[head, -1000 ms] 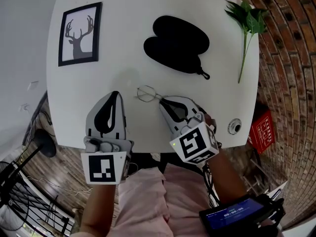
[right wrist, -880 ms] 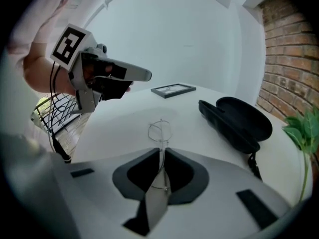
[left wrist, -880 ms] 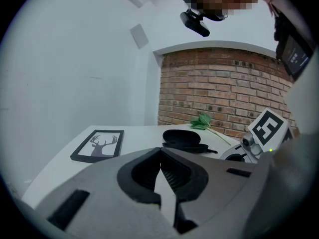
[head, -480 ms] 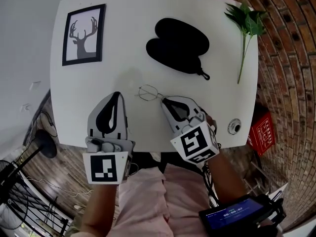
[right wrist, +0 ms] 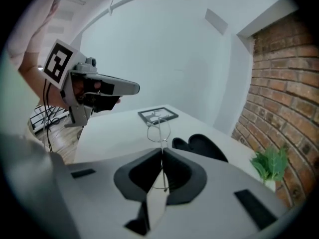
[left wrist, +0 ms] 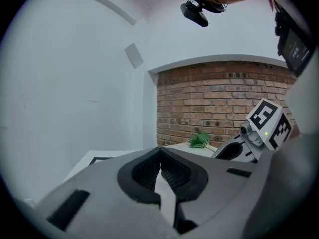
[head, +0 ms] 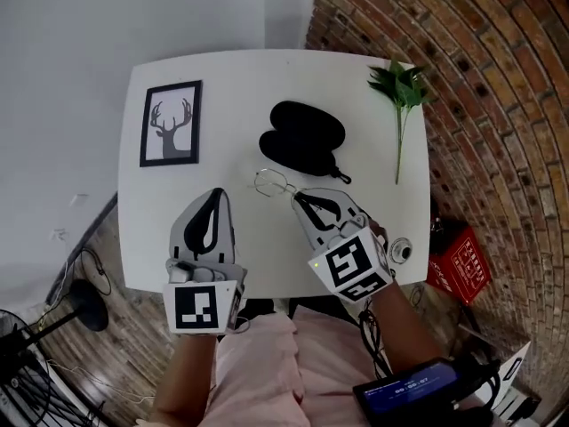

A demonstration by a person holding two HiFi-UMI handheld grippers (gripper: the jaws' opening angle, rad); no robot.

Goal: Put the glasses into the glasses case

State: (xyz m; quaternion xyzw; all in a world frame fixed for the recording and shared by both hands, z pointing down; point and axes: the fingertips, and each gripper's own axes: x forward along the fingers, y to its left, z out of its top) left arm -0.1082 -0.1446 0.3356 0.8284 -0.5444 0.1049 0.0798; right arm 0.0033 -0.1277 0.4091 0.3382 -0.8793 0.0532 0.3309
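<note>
Right gripper [right wrist: 162, 152]: your jaws have just been closing and now clench one thin temple arm of the glasses [right wrist: 158, 129]. The rest of the glasses projects forward past the tips. In the head view they sit just off the gripper [head: 298, 194] tips and appear clear of the desk [head: 231, 83].

Glasses [head: 274, 183]: fine pale metal wire frame, angular rounded lenses, clear glass, very slight build. They are near the front edge of the glasses case [head: 302, 136] and not in it.

Left gripper [left wrist: 159, 152]: jaws pressed together, nothing between the ribbed black pads. In the head view it [head: 216, 194] is beside the right gripper, well apart from the glasses.

Glasses case [right wrist: 202, 146]: matte black, soft-looking, two rounded lobes spread open flat on the desk, with a small pull at its right end.

Desk: smooth white top, rounded corners.

Also on it: a black-framed deer picture [head: 171, 123] lying flat at far left, and a green leafy sprig [head: 400, 92] with a long thin stem at far right.
</note>
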